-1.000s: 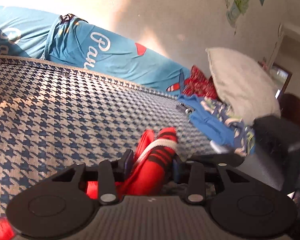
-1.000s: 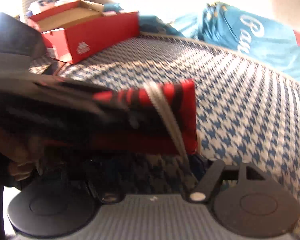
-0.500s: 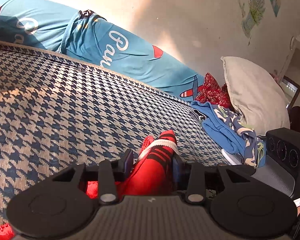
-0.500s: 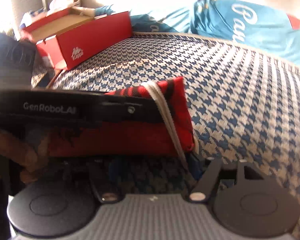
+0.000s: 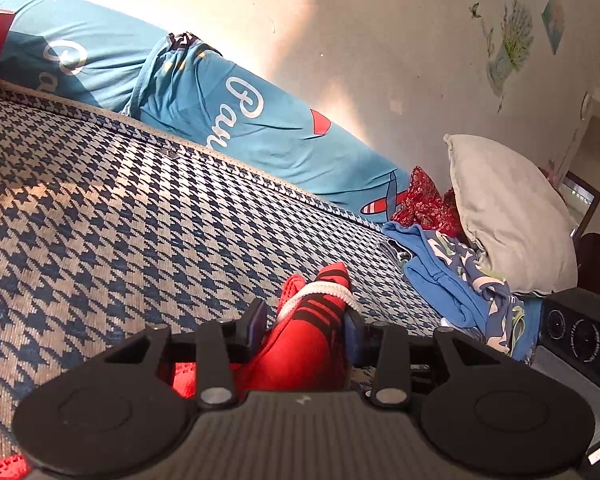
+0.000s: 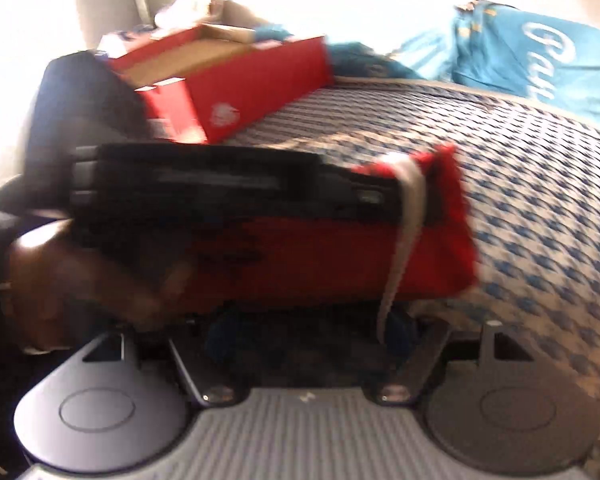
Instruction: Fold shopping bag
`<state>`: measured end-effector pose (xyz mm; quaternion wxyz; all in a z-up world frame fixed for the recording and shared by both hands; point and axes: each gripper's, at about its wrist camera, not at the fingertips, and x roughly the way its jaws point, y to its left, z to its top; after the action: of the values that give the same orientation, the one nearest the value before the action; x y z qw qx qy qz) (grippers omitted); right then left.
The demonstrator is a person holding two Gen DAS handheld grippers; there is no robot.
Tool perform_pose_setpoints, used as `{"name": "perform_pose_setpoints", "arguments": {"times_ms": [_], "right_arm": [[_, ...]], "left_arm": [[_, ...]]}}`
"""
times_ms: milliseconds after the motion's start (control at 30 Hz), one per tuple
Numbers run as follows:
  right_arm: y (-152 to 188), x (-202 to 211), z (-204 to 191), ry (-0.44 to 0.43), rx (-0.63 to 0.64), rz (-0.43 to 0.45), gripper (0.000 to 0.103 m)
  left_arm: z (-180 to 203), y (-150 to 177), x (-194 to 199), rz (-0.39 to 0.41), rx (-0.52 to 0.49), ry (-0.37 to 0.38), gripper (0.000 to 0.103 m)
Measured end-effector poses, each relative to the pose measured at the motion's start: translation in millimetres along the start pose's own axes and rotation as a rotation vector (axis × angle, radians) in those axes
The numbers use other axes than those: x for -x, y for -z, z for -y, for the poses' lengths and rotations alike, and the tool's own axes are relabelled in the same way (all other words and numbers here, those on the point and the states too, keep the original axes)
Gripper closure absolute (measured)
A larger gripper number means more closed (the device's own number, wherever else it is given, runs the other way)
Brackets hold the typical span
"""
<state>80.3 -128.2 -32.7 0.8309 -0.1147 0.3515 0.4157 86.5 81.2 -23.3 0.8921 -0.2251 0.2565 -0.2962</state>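
Two tongs work one red shopping bag on the checked bed — the left tongs clamped on its bunched end, the right tongs opening, the bag's edge and white strap just ahead, unpinched. Mid-fold, seemingly; next — a fresh grip to turn it over.

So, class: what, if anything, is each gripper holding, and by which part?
Left gripper pinches the red-and-black fabric shopping bag at its folded edge; right gripper, jaws opening, holds nothing.

Red woven-cloth shopping bag, coarse houndstooth mat, matt cardboard box
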Motion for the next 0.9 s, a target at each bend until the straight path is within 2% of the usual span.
{"name": "perform_pose_setpoints", "arguments": {"times_ms": [100,167,300,433,500,567,900], "right_arm": [[1,-2,-7,0.036,0.065,-0.015,0.030],[1,-4,-6,0.062,0.060,-0.023,0.030],[-1,1,-8,0.029,0.040,0.012,0.029],[1,5,-15,0.016,0.097,0.044,0.028],[1,5,-14,0.081,0.135,0.002,0.029],[0,10,-6,0.106,0.117,-0.019,0.030],[-2,30,-4,0.180,0.142,0.048,0.029]], "left_arm": [[0,0,-1,-0.009,-0.003,0.001,0.066],[1,1,-3,-0.014,-0.015,-0.004,0.066],[0,0,-2,0.000,0.003,0.002,0.066],[-3,-2,1,0.022,0.032,0.006,0.065],[0,-1,-1,0.003,0.004,0.003,0.065],[2,0,-2,-0.005,-0.012,0.006,0.065],[0,-1,-2,0.012,-0.004,-0.002,0.065]]}}
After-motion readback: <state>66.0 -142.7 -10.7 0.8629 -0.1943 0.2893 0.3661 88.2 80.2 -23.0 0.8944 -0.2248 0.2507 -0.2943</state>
